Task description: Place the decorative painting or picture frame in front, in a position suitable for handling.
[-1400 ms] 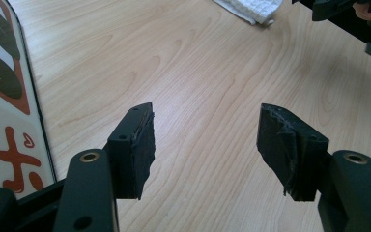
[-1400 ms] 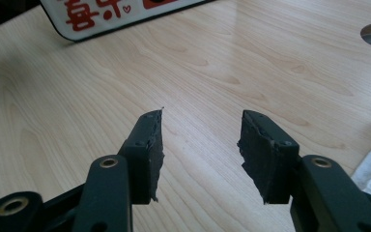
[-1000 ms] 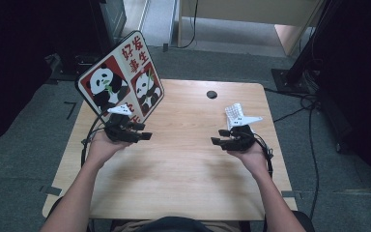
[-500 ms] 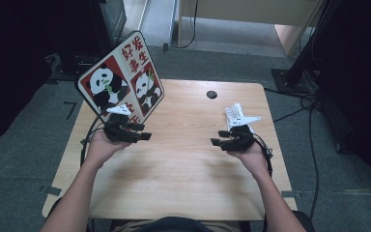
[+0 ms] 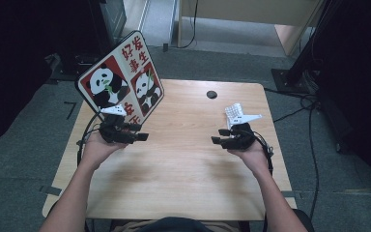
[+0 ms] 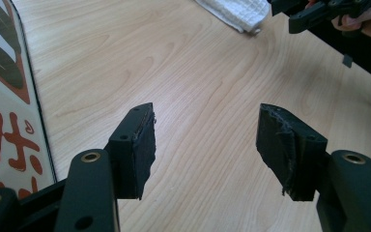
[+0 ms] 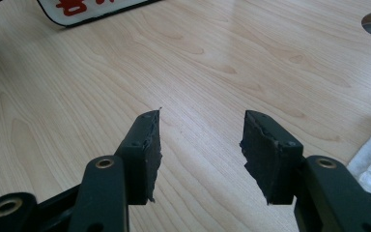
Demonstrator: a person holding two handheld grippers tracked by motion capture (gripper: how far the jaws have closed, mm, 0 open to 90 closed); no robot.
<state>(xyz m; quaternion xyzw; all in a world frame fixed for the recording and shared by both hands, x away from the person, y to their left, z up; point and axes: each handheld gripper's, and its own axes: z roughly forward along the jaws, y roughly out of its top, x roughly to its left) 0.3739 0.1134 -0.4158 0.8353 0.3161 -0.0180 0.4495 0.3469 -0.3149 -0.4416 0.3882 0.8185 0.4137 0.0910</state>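
Observation:
A panda sign board with red characters leans at the table's left rear; its edge runs down the left of the left gripper view. My left gripper hovers just in front of it, open and empty, as its own view confirms. A white folded cloth lies on the right side of the table, also visible in the left gripper view. My right gripper is held just in front of the cloth, open with nothing between its jaws.
The wooden table has a round black cable hole near its far edge. Cables trail off both sides. A dark stand base sits on the floor at the back right.

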